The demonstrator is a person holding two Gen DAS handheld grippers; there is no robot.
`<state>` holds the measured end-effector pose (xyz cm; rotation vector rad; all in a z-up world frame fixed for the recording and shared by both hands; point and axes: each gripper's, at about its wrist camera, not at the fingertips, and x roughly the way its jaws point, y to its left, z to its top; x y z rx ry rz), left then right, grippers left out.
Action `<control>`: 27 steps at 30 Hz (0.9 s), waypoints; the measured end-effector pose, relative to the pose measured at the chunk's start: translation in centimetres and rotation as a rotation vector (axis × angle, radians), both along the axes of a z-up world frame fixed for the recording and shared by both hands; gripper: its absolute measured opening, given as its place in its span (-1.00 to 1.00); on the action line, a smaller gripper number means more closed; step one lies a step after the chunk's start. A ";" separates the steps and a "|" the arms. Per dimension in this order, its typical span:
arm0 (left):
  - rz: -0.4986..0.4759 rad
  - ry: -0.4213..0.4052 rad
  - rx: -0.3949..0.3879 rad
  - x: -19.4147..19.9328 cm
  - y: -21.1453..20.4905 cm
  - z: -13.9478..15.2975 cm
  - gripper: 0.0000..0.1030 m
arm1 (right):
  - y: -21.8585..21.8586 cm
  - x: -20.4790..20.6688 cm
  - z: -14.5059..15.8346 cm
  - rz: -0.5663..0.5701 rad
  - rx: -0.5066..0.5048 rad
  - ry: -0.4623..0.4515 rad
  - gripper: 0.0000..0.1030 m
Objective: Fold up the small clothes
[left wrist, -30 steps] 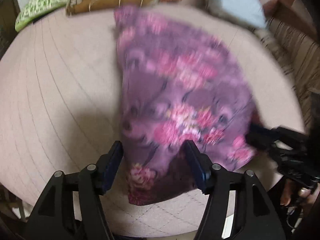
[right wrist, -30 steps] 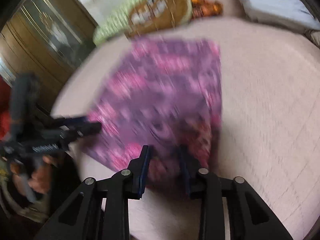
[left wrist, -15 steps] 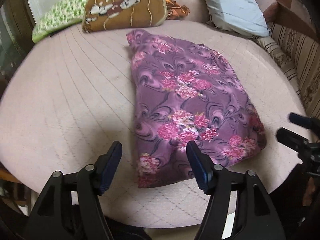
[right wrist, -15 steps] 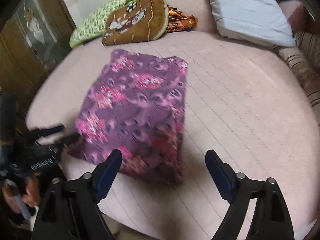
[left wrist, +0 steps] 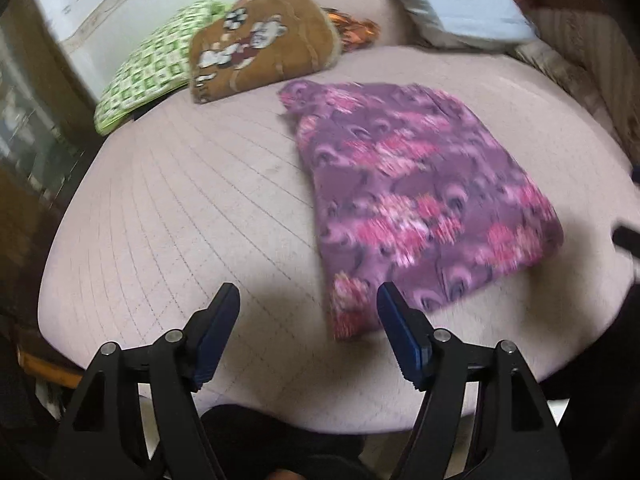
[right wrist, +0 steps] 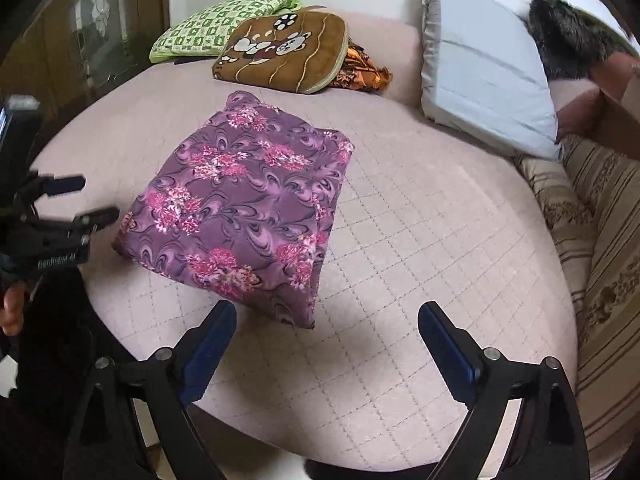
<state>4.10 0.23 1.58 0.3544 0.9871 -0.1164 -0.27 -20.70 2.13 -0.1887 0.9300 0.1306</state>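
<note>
A purple garment with pink flowers [right wrist: 244, 212] lies folded flat on the pink quilted bed [right wrist: 420, 264]; it also shows in the left wrist view [left wrist: 416, 200]. My left gripper [left wrist: 308, 300] is open and empty, hovering just short of the garment's near left corner. It also shows at the left edge of the right wrist view [right wrist: 76, 200]. My right gripper [right wrist: 326, 314] is open wide and empty, above the bed just short of the garment's near right corner.
A brown cartoon cushion [right wrist: 284, 50], a green checked cushion [right wrist: 216, 24] and an orange cloth [right wrist: 360, 72] lie at the bed's far side. A pale blue pillow [right wrist: 480, 68] and a striped cushion [right wrist: 600, 248] are on the right. A wooden cabinet [right wrist: 80, 40] stands left.
Both grippers let go of the garment and opened. They pulled back toward the bed's near edge. The garment now lies folded on the bed.
</note>
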 end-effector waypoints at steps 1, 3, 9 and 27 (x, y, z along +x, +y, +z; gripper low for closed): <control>-0.021 -0.001 0.010 -0.4 0.0 0.0 0.38 | -0.1 0.0 -0.1 -0.002 0.010 0.005 0.82; -0.045 -0.003 0.020 -1.1 -0.1 0.0 0.38 | -0.1 0.2 -0.3 -0.007 0.000 0.012 0.82; -0.047 0.058 -0.053 -1.0 -0.1 0.0 0.38 | 0.4 0.3 -0.9 0.003 -0.029 0.022 0.82; -0.149 0.070 -0.102 -1.2 -2.5 1.4 0.38 | -1.6 0.8 -1.4 -0.062 0.015 0.050 0.82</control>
